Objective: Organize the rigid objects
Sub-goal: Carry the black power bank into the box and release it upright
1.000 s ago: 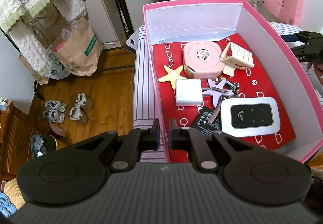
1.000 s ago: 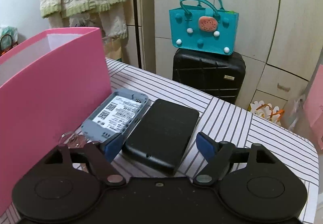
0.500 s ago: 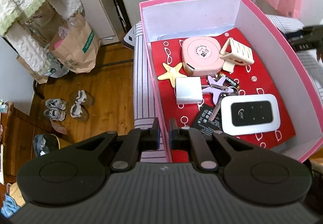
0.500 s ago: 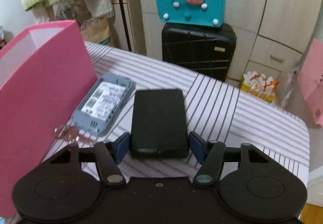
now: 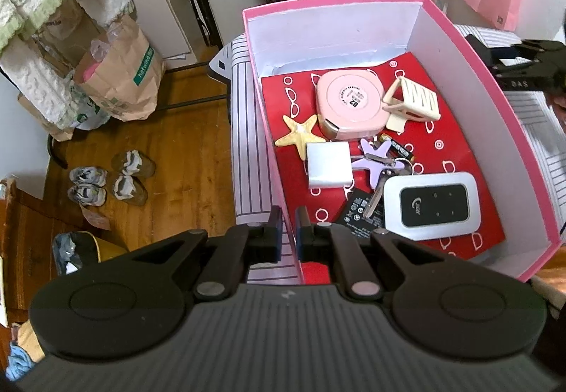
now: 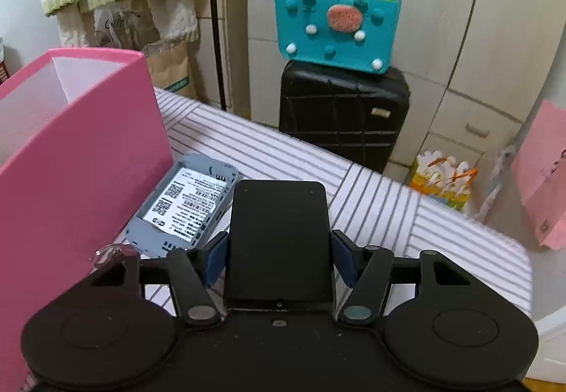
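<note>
My left gripper is shut on the left wall of the pink box. The box holds a pink case, a cream clip, a yellow starfish, a white charger, a purple star keyring and a white pocket router. Right of the pink box, a flat black device lies on the striped cloth. My right gripper is closing around it, and its blue pads meet the device's long sides.
A grey device with a label lies face down between the box and the black one, with a metal key ring beside it. Behind the table stands a black suitcase with a teal bag on top. Shoes and paper bags sit on the floor at the left.
The right gripper has moved forward over the black device and its jaws have narrowed from wide apart to touching the device's sides. The left gripper keeps its hold on the box wall, shifted slightly.
</note>
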The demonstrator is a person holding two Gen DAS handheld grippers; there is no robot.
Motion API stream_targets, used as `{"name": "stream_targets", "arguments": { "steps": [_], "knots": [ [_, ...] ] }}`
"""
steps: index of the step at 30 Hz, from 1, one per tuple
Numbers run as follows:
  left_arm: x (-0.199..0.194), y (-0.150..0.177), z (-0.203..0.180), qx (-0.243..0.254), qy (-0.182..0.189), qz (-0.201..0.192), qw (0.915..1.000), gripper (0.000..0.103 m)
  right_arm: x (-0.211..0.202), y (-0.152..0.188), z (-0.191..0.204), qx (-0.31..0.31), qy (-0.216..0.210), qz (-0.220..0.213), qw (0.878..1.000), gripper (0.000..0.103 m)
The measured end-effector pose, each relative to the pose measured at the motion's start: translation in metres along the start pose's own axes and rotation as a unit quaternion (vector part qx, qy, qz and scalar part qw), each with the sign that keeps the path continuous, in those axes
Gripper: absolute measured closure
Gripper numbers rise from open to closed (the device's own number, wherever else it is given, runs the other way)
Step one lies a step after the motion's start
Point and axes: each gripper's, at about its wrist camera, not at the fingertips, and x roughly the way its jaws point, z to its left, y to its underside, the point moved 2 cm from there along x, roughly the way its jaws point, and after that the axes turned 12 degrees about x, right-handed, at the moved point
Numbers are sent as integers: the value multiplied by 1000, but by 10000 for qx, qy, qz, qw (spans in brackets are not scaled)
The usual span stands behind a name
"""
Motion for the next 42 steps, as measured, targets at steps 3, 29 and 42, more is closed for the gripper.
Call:
{"name": "stream_targets", "arguments": {
  "steps": [3,29,42],
  "knots": [
    [4,-4,3,-16,53,46,10000,97,-17,-4,4,-47,44,-133,9999,37],
    [27,-34,24,-306,182,73,9993,96,-94,-39,177,-1663,-2034,16,9649,37],
    [28,-38,22,-144,173,173,9996,97,-14,-45,231,-2443,-1354,880,9562,37]
  ]
}}
